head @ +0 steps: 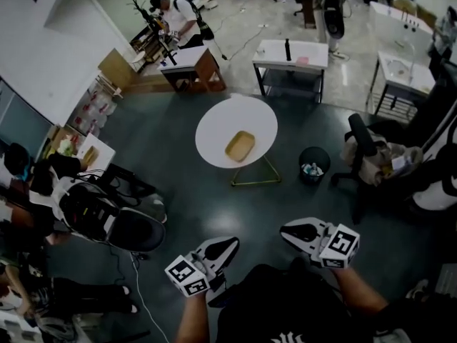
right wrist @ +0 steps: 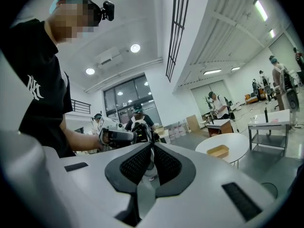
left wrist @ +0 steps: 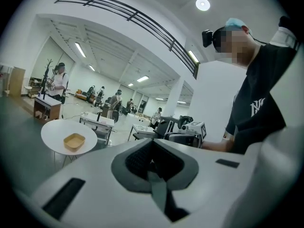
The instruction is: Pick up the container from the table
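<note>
While untouched, shallow tan rectangular container [head: 240,146], smooth round white table [head: 214,131].

Approach: open dark floor [head: 235,206] runs up to the round white table [head: 214,131].
Tabletop: bare all round the tan container [head: 240,146].
Right flank: black waste bin [head: 314,164] near the table foot; office chair [head: 360,145] beyond it.
Left flank: black chair [head: 136,231], well apart from the table.

Black bin [head: 314,164] near office chair [head: 362,143]
</note>
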{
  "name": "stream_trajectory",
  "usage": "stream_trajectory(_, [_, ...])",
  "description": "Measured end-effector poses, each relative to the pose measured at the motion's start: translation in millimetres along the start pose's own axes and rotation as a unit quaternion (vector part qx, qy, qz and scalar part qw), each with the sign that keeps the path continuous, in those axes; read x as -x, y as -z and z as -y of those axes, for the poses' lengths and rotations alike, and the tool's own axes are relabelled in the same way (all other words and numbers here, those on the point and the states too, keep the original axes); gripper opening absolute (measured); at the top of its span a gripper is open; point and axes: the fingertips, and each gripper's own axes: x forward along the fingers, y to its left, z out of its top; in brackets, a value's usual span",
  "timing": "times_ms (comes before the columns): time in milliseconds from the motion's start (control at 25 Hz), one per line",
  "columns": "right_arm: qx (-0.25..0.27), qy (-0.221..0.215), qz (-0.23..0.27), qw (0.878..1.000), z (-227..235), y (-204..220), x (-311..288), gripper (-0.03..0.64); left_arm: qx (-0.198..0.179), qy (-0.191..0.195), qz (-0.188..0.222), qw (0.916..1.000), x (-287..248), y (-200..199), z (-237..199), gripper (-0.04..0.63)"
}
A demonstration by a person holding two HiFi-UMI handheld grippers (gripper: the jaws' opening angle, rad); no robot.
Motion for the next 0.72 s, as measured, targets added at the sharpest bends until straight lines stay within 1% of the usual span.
stream_trajectory(160, [-0.014,0.016,0.001,1.0,19.7,7.6,-3.9,0.046,0.019,0.003,0.0,0.9998,-6.0,7.2,-13.4,0.003])
stream_trajectory(280, [-0.016,0.028,0.019,0.999,40.6,3.3,-9.0,0.045,0.026,0.01,-0.002,0.9996,-17.8,6.3,-33.5,0.003])
stream_trajectory(360, [-0.016,0.033,0.025,0.999,56.2,-2.0,-13.8,0.046,0.03,0.017,0.004,0.9994,-28.6,0.9,-50.0,0.003])
stream_trajectory(520, [-0.012,0.043,0.012,0.999,89.6,-18.4,-35.6,0.046,0.042,0.029,0.009,0.9987,-48.9,-15.1,-91.0,0.003])
stream_trajectory(640, [-0.014,0.046,0.003,0.999,114.5,-33.3,-56.8,0.046,0.035,0.034,0.013,0.9987,-56.9,-35.7,-117.9,0.003])
stream_trajectory(720, [-0.011,0.047,0.0,0.999,129.5,-43.8,-72.7,0.046,0.024,0.028,0.014,0.9992,-56.9,-48.6,-138.6,0.003])
